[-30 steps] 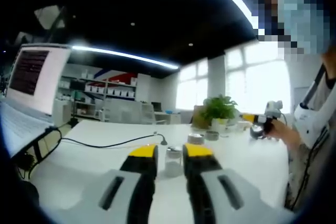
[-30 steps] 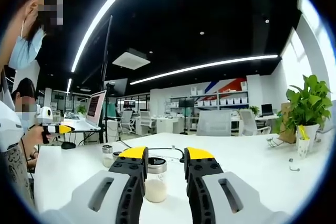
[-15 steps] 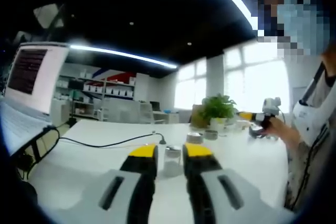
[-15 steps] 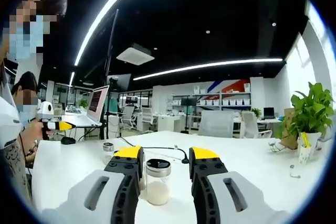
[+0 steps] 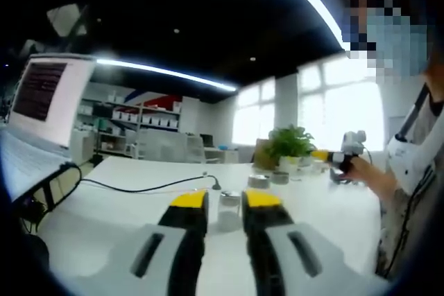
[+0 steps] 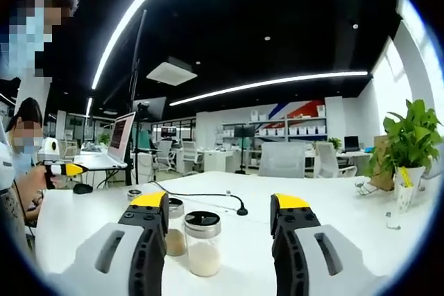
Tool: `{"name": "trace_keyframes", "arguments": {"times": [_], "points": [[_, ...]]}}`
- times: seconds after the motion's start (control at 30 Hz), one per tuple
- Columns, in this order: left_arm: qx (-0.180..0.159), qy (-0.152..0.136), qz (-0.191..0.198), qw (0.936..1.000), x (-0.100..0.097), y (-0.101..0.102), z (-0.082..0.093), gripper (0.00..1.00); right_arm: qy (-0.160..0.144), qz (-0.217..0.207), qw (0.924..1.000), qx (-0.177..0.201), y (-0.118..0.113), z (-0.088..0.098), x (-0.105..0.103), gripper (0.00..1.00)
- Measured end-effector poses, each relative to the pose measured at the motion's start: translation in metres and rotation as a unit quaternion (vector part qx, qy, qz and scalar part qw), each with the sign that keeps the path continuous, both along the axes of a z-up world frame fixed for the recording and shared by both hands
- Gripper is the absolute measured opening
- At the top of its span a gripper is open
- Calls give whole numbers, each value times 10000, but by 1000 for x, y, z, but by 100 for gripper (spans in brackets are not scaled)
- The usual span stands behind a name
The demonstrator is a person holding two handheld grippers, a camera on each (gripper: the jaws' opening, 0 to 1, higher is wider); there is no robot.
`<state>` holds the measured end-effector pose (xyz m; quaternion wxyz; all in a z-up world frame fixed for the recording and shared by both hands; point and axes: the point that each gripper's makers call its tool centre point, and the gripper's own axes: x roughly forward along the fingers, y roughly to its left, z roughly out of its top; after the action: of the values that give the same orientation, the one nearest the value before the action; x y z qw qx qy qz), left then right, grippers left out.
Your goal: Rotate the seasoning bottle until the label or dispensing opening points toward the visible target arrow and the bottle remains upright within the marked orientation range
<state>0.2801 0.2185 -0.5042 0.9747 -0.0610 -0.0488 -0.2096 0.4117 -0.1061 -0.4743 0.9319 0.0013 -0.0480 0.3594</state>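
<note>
Wider apart than a second ago, the right gripper [image 6: 222,202] jaws stand released around the seasoning bottle [image 6: 203,242], a clear glass cylinder with a metal cap, upright on the glossy white surface [image 6: 347,213]. Left of that bottle sits a second shaker [image 6: 176,227]; the left gripper [image 5: 225,199] jaws stand nearly closed before a small glass jar [image 5: 229,207], whether grasping it I cannot tell.

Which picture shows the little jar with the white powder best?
The right gripper view. There the seasoning bottle stands upright and sharp between the open right gripper, its dark lid and white powder plain. In the left gripper view it is small, blurry and half hidden between the left gripper.
</note>
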Motion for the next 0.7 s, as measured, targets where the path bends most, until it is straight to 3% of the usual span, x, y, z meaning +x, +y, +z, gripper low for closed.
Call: {"name": "trace_keyframes", "arguments": {"times": [0.17,0.37,0.7], "points": [[16,13,8,10000,0,0,-1,20,-127,25,9999,-11,6,0,4,67],[27,25,13,10000,0,0,-3,20,-52,236,9997,-54,18,-7,6,71],[25,-82,28,10000,-3,4,-2,20,101,339,9994,50,33,-20,17,70]]}}
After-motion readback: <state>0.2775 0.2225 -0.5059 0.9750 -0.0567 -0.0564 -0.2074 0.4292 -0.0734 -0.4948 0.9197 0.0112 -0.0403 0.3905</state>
